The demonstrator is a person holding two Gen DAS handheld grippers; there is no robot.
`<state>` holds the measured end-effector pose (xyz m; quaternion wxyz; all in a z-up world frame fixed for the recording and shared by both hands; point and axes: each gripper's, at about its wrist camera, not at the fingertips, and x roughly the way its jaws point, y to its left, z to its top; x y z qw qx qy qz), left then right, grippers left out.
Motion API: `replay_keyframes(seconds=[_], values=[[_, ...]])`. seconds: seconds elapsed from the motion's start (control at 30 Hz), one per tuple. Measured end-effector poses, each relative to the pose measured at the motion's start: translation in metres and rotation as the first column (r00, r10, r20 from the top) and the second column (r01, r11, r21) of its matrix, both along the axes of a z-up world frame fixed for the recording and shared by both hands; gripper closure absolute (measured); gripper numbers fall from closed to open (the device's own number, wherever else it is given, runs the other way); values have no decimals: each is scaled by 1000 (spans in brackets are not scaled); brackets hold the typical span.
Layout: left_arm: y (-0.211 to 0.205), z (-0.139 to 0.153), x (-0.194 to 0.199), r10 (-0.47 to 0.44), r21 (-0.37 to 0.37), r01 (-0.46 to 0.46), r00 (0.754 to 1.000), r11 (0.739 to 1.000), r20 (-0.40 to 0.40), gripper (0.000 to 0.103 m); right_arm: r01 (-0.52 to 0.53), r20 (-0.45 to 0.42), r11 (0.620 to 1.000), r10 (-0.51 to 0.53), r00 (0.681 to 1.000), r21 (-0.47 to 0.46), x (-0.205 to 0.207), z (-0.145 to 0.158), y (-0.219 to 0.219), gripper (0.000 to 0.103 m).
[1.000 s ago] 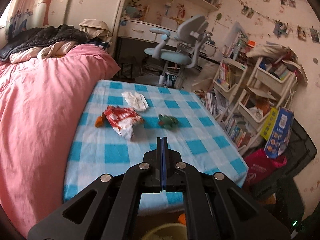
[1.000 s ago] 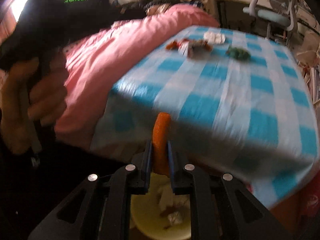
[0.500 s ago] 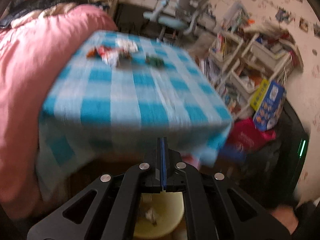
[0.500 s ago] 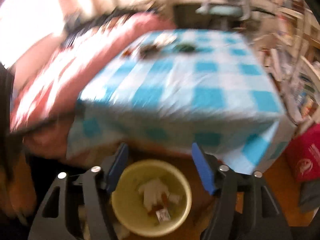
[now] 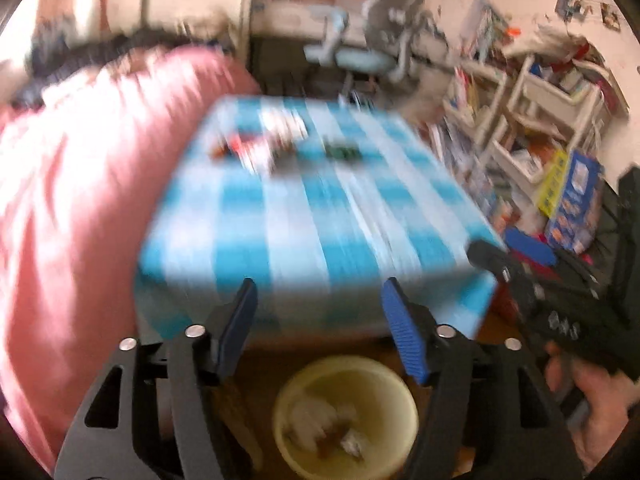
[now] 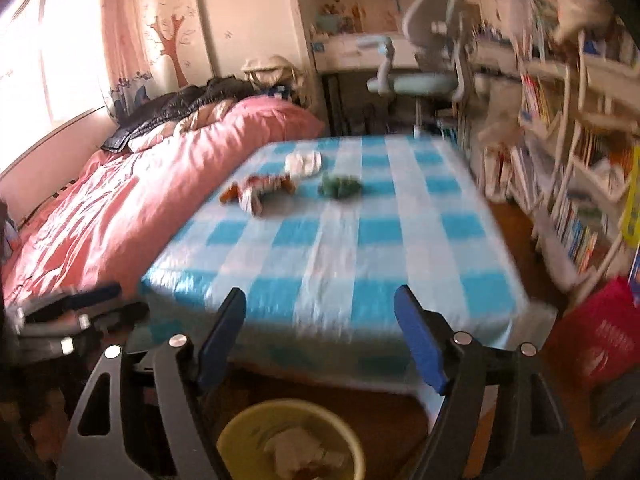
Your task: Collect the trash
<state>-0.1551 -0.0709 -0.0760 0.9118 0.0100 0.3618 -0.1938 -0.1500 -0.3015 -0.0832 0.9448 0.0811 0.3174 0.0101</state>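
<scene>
Right wrist view is showing four bits of trash lying on the blue-and-white checked tablecloth (image 6: 332, 248): a crumpled white tissue (image 6: 304, 162), a red-and-white snack wrapper (image 6: 260, 190), a small orange scrap (image 6: 229, 196) and a green crumpled wad (image 6: 340, 188). One round yellow plastic bin (image 6: 290, 440) is sitting on the floor below the table edge, holding paper scraps. The right gripper (image 6: 320, 320) is tilting downward above it, jaws opening with nothing between them. The left gripper (image 5: 316, 316) is likewise angling down over the bin, jaws spreading, empty.
</scene>
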Motion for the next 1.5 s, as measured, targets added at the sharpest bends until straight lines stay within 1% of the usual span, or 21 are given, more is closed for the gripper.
replay_keyframes(seconds=[0.07,0.1,0.17,0.23,0.27,0.3,0.37,0.47,0.53,0.57,0.63,0.73,0.83,0.9,1.17,1.5], values=[[0,23,18,49,-1,-49,995,999,84,29,-2,30,999,3,1000,-41,12,13,-2,24],[0,32,29,73,-3,-74,989,997,126,28,-2,42,998,4,999,-60,17,18,-3,23],[3,47,49,123,-10,-123,977,992,175,27,-5,68,995,12,998,-101,29,26,-7,21],[7,58,71,159,-21,-157,968,987,197,27,10,81,990,1,997,-139,41,24,-13,20],[9,61,83,181,-21,-180,961,983,210,27,21,73,991,-11,997,-134,47,21,-17,20],[11,63,91,197,-16,-198,955,980,221,27,34,53,994,-29,998,-105,55,15,-23,20],[15,63,113,215,4,-221,951,975,224,27,51,23,997,-50,998,-51,65,7,-30,20],[23,59,140,249,29,-261,946,965,207,27,56,-2,998,-56,998,-18,77,1,-32,20],[30,56,151,277,20,-285,945,958,175,27,51,-24,999,-51,998,-8,83,-4,-30,20],[35,54,154,289,0,-293,945,956,154,27,47,-27,999,-47,999,-9,84,-5,-28,20],[38,54,156,295,-15,-296,944,955,149,27,30,-26,999,-31,999,-13,85,-5,-22,20],[35,51,155,295,9,-300,942,954,160,26,9,-29,1000,-10,1000,-26,85,-4,-16,18],[34,50,151,288,-6,-290,946,957,150,25,-2,-31,999,1,1000,-36,84,-3,-14,17],[32,50,148,280,-3,-283,948,959,154,23,-1,-32,999,-1,999,-33,85,-3,-15,17],[24,48,145,250,20,-255,957,967,149,21,1,-40,999,-3,999,-32,87,-4,-14,17],[25,48,144,245,19,-250,958,968,148,19,-2,-47,999,0,999,-38,89,-6,-13,17]])
